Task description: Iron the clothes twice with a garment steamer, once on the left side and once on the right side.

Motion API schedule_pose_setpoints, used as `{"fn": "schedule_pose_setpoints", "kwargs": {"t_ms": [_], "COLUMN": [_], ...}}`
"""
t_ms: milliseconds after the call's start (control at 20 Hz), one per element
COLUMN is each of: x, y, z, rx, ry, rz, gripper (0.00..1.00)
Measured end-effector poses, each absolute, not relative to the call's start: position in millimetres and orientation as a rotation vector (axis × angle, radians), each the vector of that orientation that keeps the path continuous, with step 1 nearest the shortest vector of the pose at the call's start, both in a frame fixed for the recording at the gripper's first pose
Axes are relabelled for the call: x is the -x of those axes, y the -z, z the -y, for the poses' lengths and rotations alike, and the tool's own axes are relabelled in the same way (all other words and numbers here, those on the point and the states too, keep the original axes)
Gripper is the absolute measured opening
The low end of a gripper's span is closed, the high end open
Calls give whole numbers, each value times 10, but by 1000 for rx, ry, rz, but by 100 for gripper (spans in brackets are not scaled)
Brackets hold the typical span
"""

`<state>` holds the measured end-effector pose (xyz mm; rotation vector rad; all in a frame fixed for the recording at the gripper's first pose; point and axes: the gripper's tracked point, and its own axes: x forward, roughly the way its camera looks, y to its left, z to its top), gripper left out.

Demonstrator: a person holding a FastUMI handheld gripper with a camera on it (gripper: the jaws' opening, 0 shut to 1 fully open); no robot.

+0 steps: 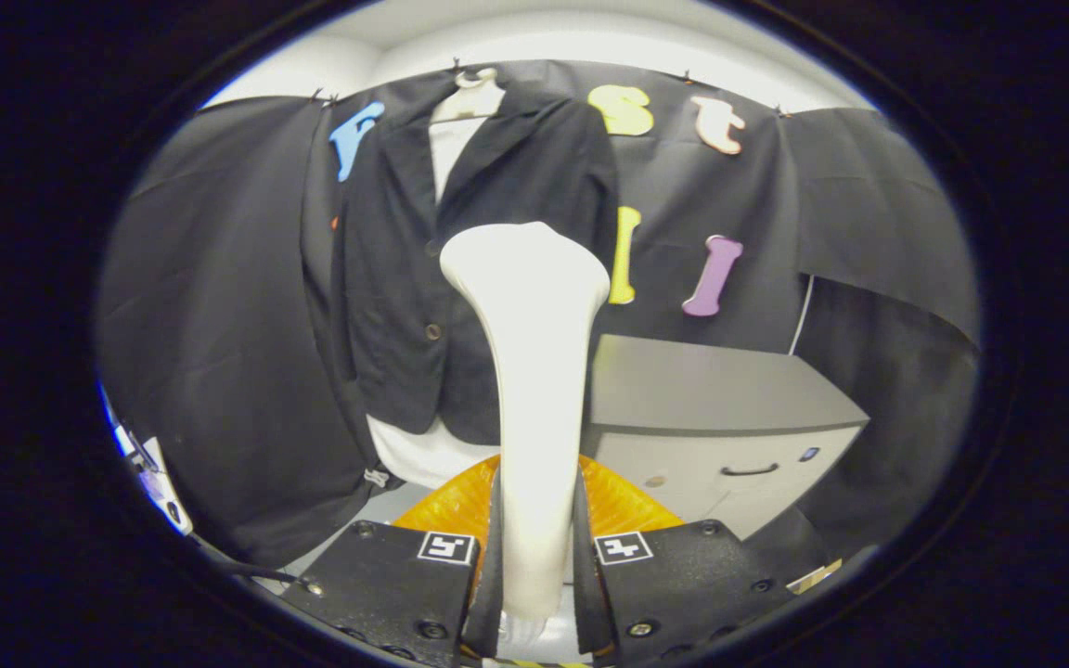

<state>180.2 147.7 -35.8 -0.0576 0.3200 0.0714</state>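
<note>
Gripper jaws clamp the white plastic garment steamer, its head just before the hanging black jacket; both passes apparently remain.

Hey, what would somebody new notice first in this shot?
The white garment steamer stands out, rising upright with its handle clamped in the claw. Just beyond its broad head hangs a dark jacket over a white shirt on a hanger against the black cloth wall. Beside the jacket sits a grey cabinet.
</note>
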Motion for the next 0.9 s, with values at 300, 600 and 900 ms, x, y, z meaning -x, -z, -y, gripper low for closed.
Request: {"fn": "schedule_pose_setpoints", "kwargs": {"t_ms": [300, 600, 900], "x": [-1128, -598, -187], "y": [192, 459, 827], "z": [34, 997, 1527], "rx": [24, -19, -83], "ry": [-9, 7, 35], "rz": [-263, -264, -295], "gripper": [34, 34, 34]}}
